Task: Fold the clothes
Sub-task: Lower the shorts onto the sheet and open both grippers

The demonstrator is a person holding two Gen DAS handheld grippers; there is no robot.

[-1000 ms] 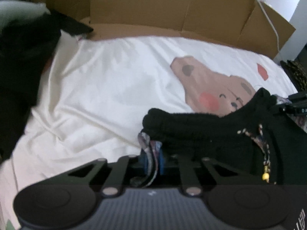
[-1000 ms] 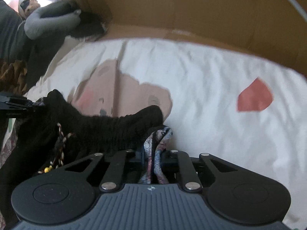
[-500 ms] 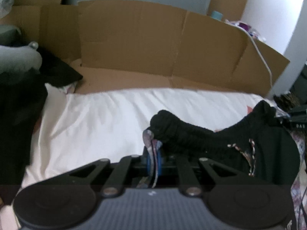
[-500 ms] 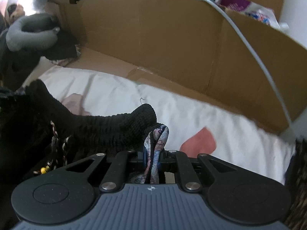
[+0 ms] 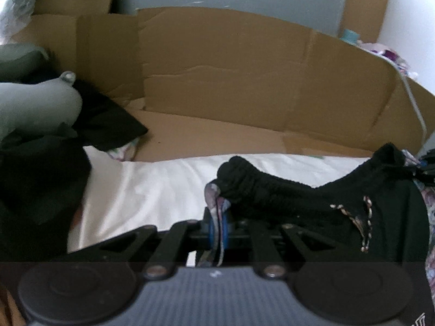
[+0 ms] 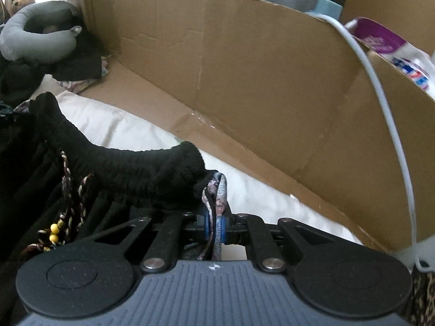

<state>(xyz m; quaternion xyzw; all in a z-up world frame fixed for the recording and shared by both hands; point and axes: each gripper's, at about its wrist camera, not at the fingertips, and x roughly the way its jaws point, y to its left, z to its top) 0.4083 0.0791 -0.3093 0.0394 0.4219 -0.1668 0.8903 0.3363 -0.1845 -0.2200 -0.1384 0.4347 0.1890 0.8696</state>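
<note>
Black garment strung between left gripper and right gripper, both jaws clamped on its patterned edge.

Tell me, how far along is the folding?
Early. Nothing looks folded yet. Both claws, left claw and right claw, are shut on the black garment, stretching its waistband above the white sheet. The folding itself is left, and dark clothes wait nearby.
</note>
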